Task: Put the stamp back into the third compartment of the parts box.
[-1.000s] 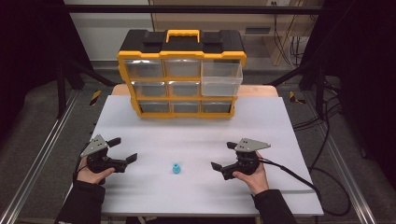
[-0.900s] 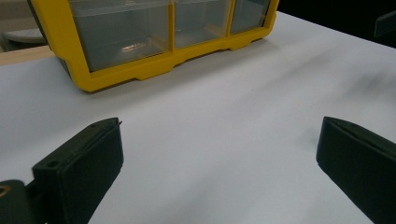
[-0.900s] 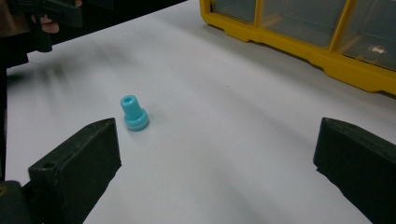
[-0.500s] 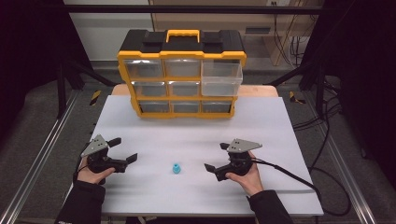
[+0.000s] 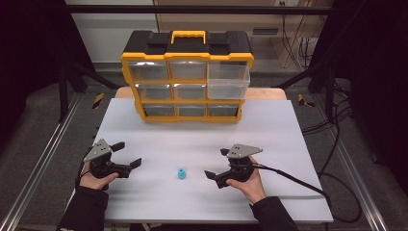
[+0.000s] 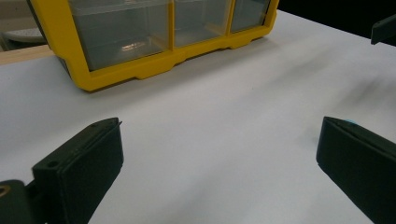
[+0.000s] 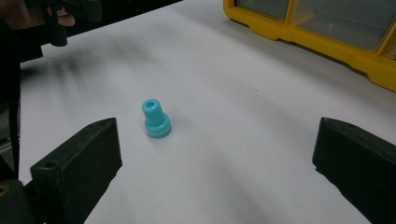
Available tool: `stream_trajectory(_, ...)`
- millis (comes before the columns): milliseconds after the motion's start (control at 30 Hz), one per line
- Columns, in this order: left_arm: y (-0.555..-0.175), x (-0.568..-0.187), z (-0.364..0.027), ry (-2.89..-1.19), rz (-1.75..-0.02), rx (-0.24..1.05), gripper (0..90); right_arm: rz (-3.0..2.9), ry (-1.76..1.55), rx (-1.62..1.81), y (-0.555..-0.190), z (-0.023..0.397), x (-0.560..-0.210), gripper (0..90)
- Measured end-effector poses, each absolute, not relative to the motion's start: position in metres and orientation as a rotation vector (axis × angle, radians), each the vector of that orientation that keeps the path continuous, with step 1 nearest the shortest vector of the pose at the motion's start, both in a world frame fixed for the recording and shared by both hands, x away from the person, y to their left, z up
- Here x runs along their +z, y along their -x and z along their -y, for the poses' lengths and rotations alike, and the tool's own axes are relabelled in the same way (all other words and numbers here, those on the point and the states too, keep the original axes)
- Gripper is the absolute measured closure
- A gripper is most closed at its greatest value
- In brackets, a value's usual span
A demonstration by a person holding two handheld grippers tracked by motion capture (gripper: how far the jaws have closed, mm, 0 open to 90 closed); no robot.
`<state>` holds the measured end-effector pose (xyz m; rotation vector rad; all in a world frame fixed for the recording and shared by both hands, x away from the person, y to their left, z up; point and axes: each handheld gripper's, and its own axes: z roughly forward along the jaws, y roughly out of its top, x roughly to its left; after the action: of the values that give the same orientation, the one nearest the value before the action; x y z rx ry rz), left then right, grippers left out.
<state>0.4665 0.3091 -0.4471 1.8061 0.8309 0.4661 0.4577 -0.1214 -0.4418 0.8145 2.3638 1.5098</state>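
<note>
Blue plug (image 5: 181,173) unmoved; right gripper (image 5: 215,165) has edged closer.

- Small blue part (image 7: 155,119): smooth, slightly glossy plastic.
- Bench (image 5: 288,134) top: matt white, smooth.
- Drawer box (image 5: 187,77): yellow and black plastic frame, clear glossy drawers.
- Right tool (image 5: 219,166) jaws: matt black plastic.
</note>
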Motion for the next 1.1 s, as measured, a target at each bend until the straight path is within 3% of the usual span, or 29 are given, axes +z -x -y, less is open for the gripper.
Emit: stream_trajectory(1100, -0.466, -0.447, -0.309, -1.806, -0.832, 0.471, 0.1, -2.410, -0.785, 1.480, -0.463, 0.084, -0.438, 2.1)
